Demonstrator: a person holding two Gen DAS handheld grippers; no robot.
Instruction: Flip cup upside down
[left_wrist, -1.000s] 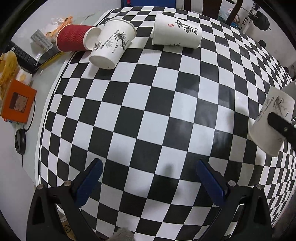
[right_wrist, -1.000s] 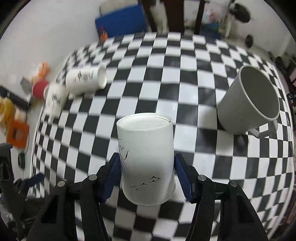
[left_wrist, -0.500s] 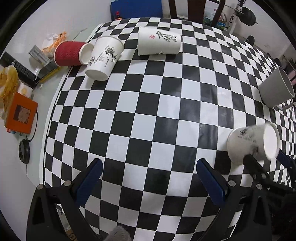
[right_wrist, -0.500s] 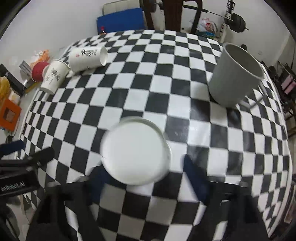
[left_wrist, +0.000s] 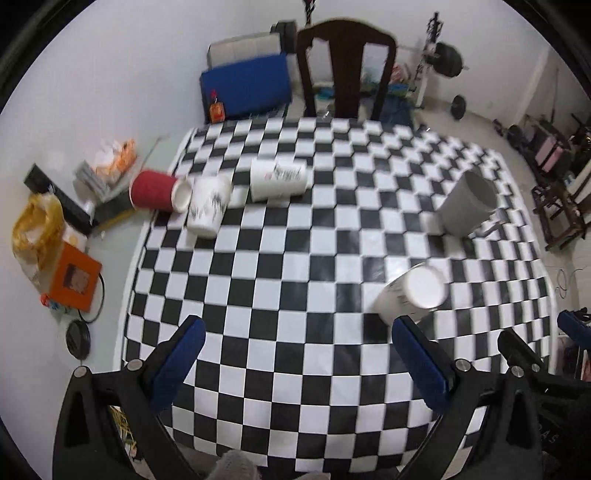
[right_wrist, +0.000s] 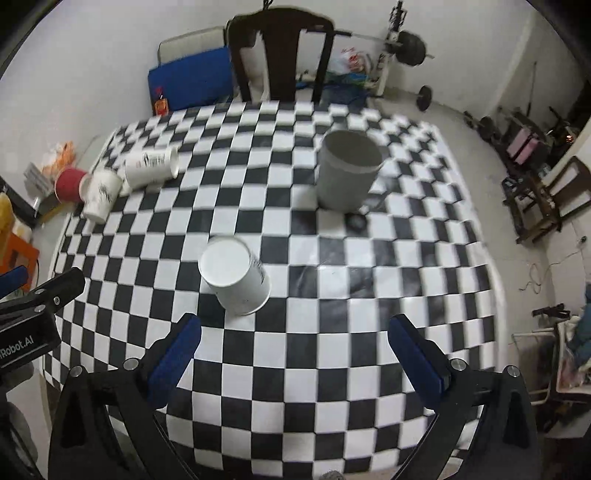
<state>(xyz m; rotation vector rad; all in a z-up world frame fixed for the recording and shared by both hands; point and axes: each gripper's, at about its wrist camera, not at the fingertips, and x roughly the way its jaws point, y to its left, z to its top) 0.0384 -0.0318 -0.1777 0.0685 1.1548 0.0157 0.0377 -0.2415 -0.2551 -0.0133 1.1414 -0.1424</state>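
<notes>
White paper cup (right_wrist: 236, 277) standing upside down on checkered tablecloth (right_wrist: 332, 332), base up, near grey mug (right_wrist: 347, 170). Right gripper (right_wrist: 293, 354) spread wide, empty, apart from cup. Left gripper (left_wrist: 295, 358) likewise spread, empty.

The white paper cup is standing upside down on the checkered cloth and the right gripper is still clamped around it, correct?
Not quite. The white paper cup does stand upside down on the checkered cloth, but the right gripper is open and clear of it, as the right wrist view shows.
</notes>
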